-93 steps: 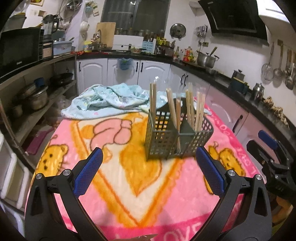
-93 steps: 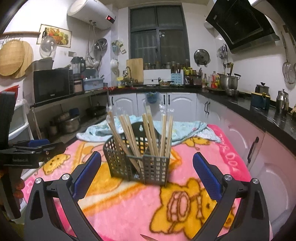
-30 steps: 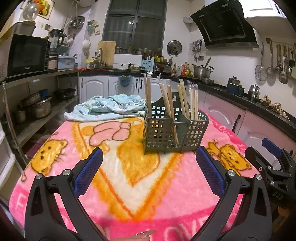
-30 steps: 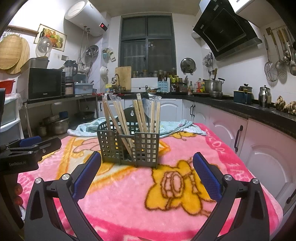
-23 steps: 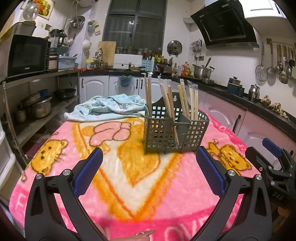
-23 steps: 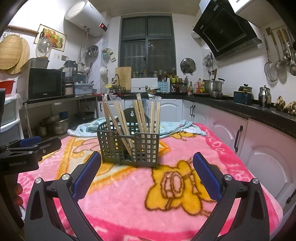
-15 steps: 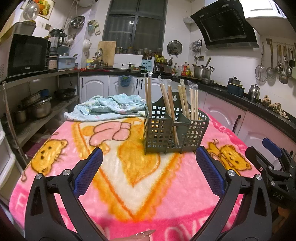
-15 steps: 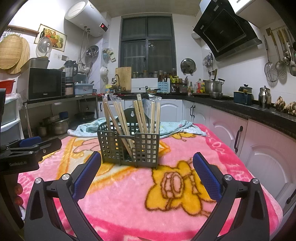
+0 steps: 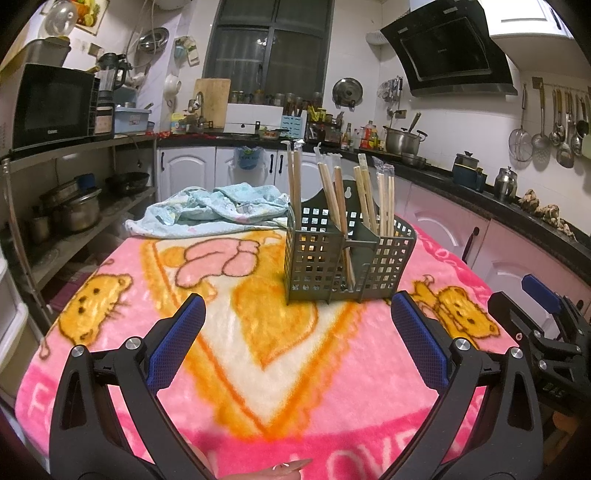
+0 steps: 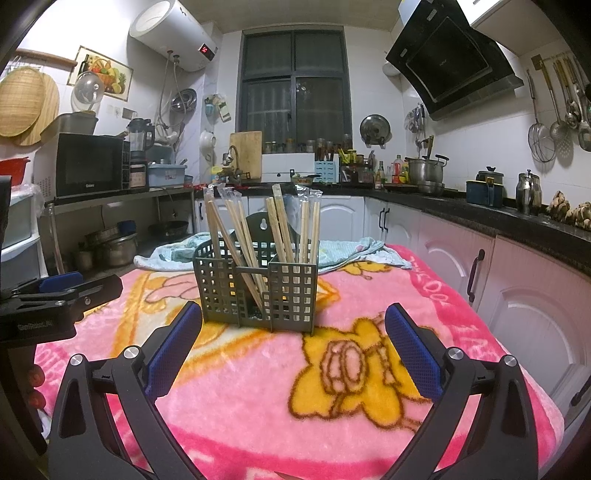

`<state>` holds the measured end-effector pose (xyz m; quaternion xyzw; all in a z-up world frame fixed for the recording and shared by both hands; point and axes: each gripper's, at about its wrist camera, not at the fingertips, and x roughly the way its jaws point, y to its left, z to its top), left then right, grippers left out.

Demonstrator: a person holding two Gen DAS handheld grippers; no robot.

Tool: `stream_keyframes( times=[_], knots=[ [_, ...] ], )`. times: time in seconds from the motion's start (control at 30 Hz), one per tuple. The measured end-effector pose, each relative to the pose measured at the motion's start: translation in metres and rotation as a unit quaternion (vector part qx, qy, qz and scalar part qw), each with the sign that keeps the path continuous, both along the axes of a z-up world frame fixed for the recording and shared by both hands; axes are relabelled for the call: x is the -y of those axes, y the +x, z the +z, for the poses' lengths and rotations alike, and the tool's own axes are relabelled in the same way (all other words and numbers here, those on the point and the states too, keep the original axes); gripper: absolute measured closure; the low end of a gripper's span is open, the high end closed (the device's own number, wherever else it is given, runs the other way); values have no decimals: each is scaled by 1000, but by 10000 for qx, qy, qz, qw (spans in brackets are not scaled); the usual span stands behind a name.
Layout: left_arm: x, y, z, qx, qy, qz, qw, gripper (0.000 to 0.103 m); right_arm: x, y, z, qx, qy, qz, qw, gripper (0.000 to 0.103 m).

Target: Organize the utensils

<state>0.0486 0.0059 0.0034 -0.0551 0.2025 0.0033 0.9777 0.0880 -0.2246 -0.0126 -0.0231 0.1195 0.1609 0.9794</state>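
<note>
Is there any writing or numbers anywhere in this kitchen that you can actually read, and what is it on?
"50": red digits on the white water heater, as best I can read them.
"LOVE": part of large white lettering on the pink blanket's near edge; the letters before it are cut off.
"100%": apparently, on the blanket's right border.
Microwave brand: too blurred.
Left gripper label: too blurred.
Bottle labels: too small.

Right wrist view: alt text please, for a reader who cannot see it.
A grey lattice utensil caddy holding wrapped chopsticks stands on a pink cartoon blanket, ahead of the open, empty right gripper. The left gripper shows at the left edge; kitchen counters lie behind.
</note>
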Motion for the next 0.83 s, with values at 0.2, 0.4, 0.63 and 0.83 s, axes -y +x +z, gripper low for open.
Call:
stream_keyframes(
  times=[0.2, 0.4, 0.63, 0.83],
  knots=[
    [0, 0, -1, -13, -9, 2, 10000, 11, 0, 0, 0, -9, 0, 1, 10000, 6],
    [1, 2, -3, -91, -33, -41, 9999, 11, 1, 1, 0, -11, -4, 2, 10000, 6],
    [-7, 8, -7, -214, -130, 29, 9997, 11, 11, 6, 1, -105, 48, -122, 9999, 6],
    [-78, 70, -16, -1180, 42, 980, 9882, 11, 75, 90, -6, -1380, -110, -1488, 9791, 6]
  ],
)
